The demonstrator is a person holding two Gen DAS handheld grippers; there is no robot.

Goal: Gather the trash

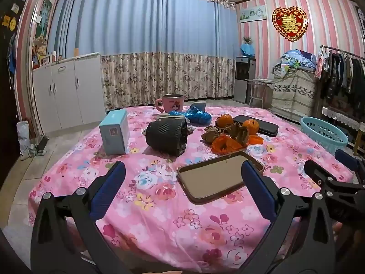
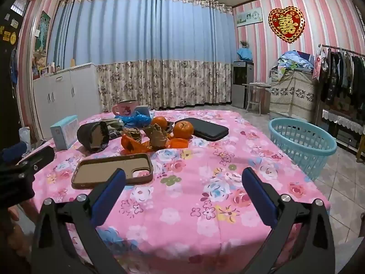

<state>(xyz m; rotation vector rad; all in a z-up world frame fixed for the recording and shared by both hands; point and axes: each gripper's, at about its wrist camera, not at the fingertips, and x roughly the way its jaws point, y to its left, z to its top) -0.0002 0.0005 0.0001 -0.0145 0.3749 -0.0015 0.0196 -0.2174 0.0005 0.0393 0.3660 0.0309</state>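
On the pink floral tablecloth (image 1: 159, 217) lie orange peels (image 1: 224, 145), crumpled brown paper (image 1: 214, 132) and a crumpled blue plastic bag (image 1: 198, 115). The right wrist view shows the same peels (image 2: 132, 145), brown paper (image 2: 157, 134) and blue bag (image 2: 136, 118). A black cup (image 1: 167, 135) lies on its side beside them. My left gripper (image 1: 182, 167) is open above the near table edge, holding nothing. My right gripper (image 2: 183, 173) is open too, with only cloth between its blue pads. Each gripper shows at the edge of the other's view.
Two whole oranges (image 2: 182, 129), a brown phone case (image 2: 111, 173), a black flat case (image 2: 203, 129), a pink mug (image 1: 171, 105) and a light-blue box (image 1: 115, 132) share the table. A teal laundry basket (image 2: 303, 141) stands on the floor at the right.
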